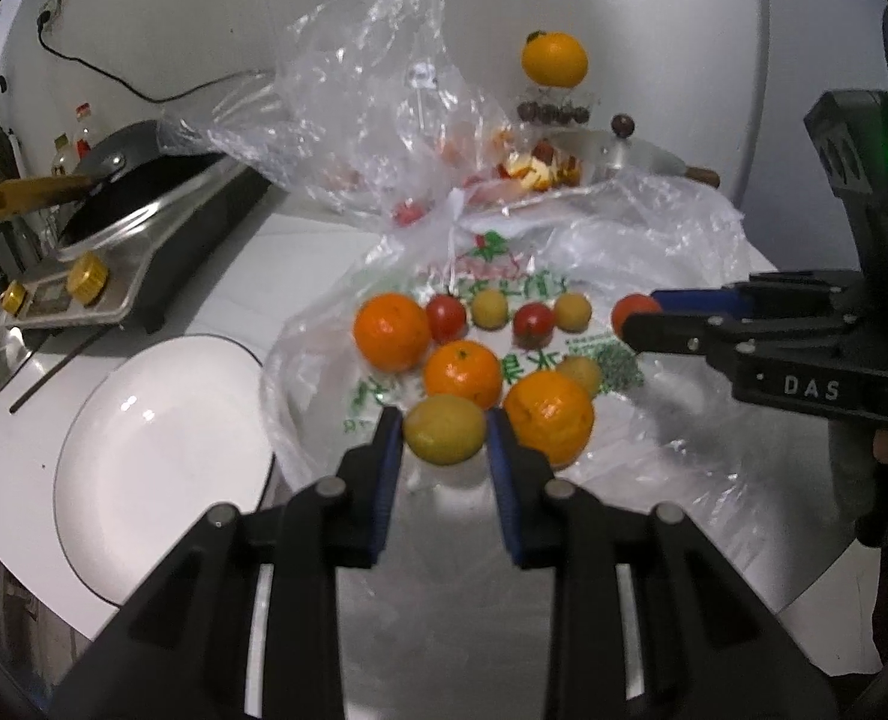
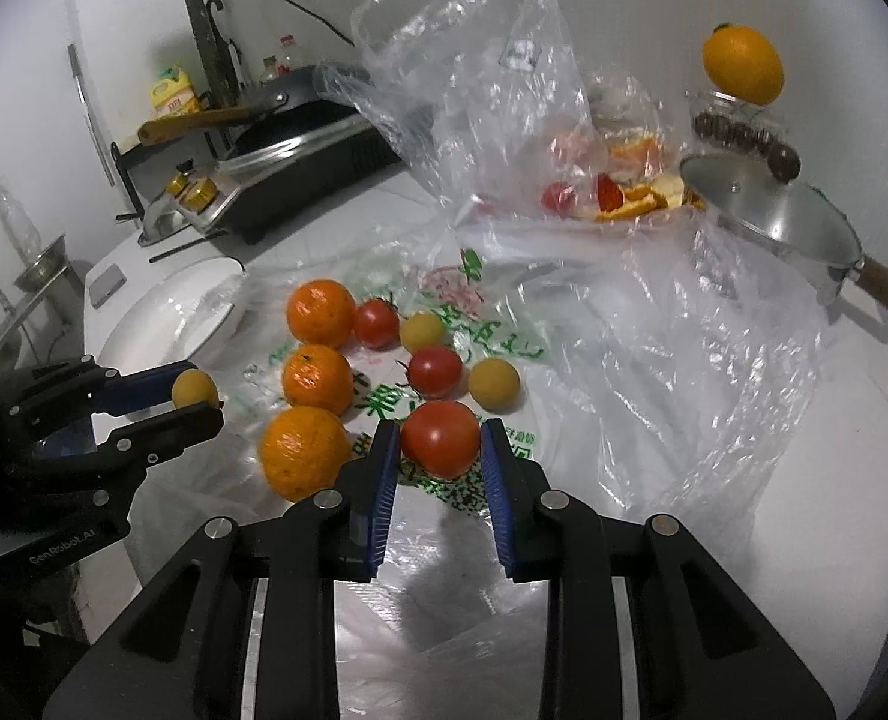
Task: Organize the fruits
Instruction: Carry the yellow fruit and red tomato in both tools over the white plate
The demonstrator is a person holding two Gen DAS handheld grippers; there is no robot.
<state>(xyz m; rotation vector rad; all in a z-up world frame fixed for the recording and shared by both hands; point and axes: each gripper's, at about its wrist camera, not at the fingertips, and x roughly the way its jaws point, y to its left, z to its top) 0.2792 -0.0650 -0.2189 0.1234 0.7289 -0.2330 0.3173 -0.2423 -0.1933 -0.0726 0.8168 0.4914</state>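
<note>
Nearby, white plate [image 1: 162,456] bare; fruit loose on plastic bag [image 1: 654,276].

Blue pads [image 1: 388,468] clamp a yellow-green fruit [image 1: 444,437]; the other blue pads [image 2: 384,480] clamp a red tomato [image 2: 441,438]. Beyond the fingertips, three oranges [image 2: 319,312] lie on a clear bag [image 2: 492,324] printed with green and red characters, beside a white plate [image 1: 162,456].

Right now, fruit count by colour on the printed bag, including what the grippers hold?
Orange: 3, e.g.
Red: 3, one in the right gripper
Yellow: 4, one in the left gripper
Total: 10, on or over the printed bag
</note>
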